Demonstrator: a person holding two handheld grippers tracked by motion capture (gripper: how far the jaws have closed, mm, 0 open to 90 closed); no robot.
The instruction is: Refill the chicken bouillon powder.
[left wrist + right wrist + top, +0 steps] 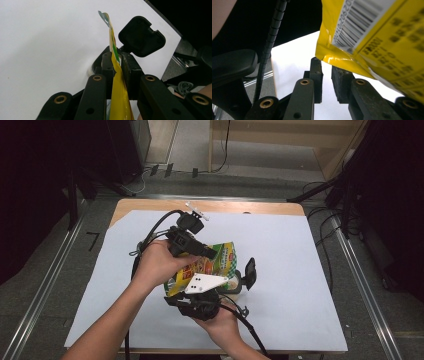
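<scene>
High view, left to right: the left gripper pinches the yellow-green snack bag at frame centre. Below, the right gripper has jaws nearly closed, seemingly not clamping it. Underneath lies a white sheet on the wooden table; grey floor surrounds.

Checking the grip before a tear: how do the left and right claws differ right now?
The left claw is shut on the yellow packet, pinching its edge between the pads. The right claw has a narrow gap, and the packet's corner sits just above it, not pinched. Both have black jaws and point at the packet.
</scene>
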